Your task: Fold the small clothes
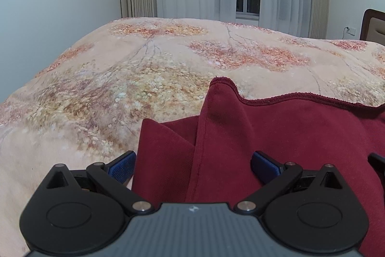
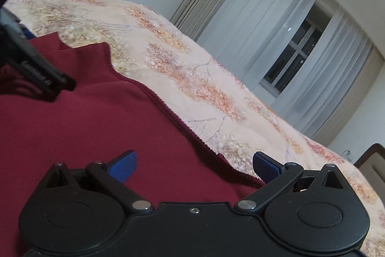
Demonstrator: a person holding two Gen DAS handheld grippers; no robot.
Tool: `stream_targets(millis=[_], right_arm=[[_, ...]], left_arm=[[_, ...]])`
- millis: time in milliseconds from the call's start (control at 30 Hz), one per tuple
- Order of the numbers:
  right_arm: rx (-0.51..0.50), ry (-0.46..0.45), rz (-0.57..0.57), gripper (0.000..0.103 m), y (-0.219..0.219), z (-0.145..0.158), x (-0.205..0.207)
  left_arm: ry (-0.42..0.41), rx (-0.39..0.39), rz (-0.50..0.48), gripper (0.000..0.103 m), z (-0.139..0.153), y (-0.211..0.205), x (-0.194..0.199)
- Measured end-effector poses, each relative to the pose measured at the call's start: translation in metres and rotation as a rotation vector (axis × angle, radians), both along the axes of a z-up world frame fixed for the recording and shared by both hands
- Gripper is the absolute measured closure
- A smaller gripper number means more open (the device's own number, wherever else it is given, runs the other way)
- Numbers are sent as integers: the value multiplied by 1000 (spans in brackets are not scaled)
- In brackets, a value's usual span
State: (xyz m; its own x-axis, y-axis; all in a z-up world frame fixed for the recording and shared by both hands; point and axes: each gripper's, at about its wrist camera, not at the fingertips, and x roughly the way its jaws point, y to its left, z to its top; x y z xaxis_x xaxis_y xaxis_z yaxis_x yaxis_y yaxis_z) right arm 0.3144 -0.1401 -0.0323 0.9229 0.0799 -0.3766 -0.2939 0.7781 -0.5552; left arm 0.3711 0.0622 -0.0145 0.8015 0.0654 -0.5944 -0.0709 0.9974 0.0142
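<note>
Both jaws stand wide apart, clamped on nothing: the left gripper (image 1: 192,166) and the right gripper (image 2: 195,166) hover low over the dark red knit garment (image 1: 276,136), which lies rumpled on the peach floral bedspread (image 1: 144,69). Judging by this, a fold is being set up. Next, each gripper needs to pinch the stitched hem (image 1: 300,96) beside the bedspread.
</note>
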Motion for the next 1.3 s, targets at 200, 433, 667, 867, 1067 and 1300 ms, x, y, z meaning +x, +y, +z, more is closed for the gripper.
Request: stream_targets(millis=[200,433,667,867,1067,1300], right_arm=[[22,-108,-89,1,2,-11,-35],[13,-183,-129,1,2,-17,-56],[32,-218,-115,1,2,-22,-74],[75,-236,-103,1,2,-31,-96],[137,-260,-125,1,-2,-36,-107],[186,-323,-135,1,-5,-47,-120]], left_arm=[[-16,-31,-6,0,6,3,-5],[-132,-222,40,0,48,25,-55],[-138,-349,142,0,54,42,-115],[-134,-418,237,0,27,53,-167],[-151,-423,194,0,21,37,-190],[-128,-468,160,0,12,23,-195]])
